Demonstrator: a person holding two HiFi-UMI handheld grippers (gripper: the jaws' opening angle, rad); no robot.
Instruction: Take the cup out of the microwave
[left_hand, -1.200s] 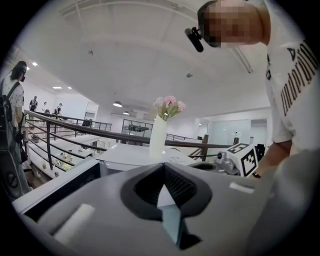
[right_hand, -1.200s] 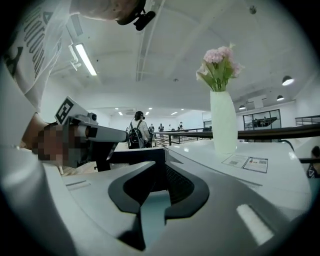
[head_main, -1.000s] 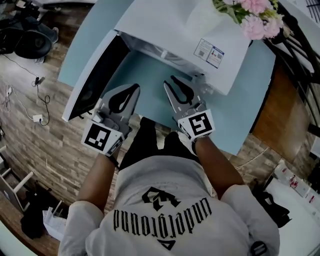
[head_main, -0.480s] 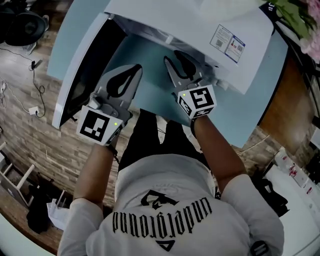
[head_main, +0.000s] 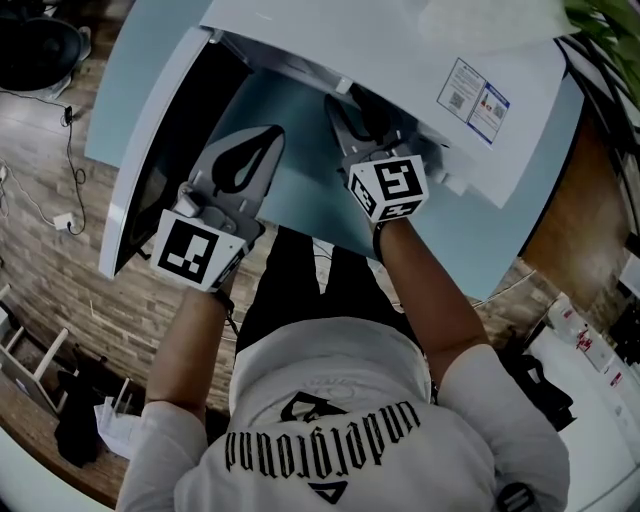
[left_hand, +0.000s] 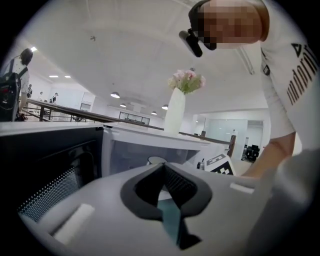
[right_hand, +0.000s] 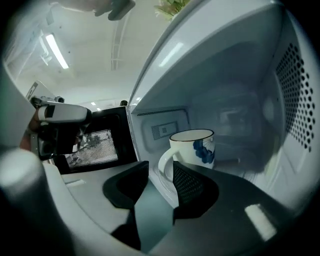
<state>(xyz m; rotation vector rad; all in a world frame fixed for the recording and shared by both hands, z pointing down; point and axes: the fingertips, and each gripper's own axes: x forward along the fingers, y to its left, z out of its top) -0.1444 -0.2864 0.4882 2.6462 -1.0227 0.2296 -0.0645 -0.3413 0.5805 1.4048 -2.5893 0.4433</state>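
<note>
A white cup with a blue flower (right_hand: 194, 147) stands inside the open white microwave (head_main: 400, 50), handle toward me. My right gripper (right_hand: 160, 177) is at the oven's mouth, its jaws opening with nothing between them; the cup's handle (right_hand: 166, 161) is just ahead of the tips. In the head view the right gripper (head_main: 352, 112) reaches under the microwave's top edge, which hides the cup. My left gripper (head_main: 262, 140) hovers shut and empty over the light blue table (head_main: 300, 160), beside the swung-open door (head_main: 150, 150). The left gripper view shows only the cup's rim (left_hand: 156, 160).
A white vase with pink flowers (left_hand: 176, 112) stands on top of the microwave. The door's dark mesh window (left_hand: 47, 195) is close on the left. Cables (head_main: 60, 190) lie on the wooden floor left of the table. A brown counter (head_main: 570, 210) is at right.
Both grippers have sunk and moved forward toward the oven. The right one's tips now reach under the microwave's top edge, and its jaws have spread wider.
</note>
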